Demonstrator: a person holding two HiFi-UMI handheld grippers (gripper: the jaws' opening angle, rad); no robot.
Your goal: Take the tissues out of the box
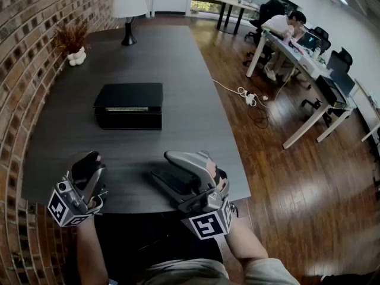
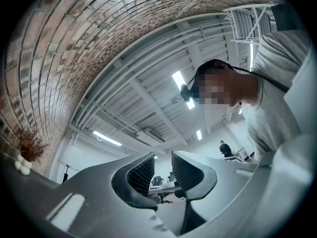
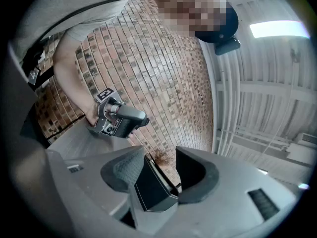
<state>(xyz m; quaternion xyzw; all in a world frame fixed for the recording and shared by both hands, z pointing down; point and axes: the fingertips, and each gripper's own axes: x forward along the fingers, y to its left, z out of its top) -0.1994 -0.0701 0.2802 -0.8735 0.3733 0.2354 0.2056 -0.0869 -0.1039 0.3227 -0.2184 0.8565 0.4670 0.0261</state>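
Dark table (image 1: 178, 70), black box (image 1: 129, 105) at centre, lamp (image 1: 129, 5) and plant vase (image 1: 76, 56) at far end

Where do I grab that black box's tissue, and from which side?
Pinch the pale strip along the black box's near top edge; it may be tissue at the slot, too small to tell. Come from the near side and above, since the strip runs along that edge.
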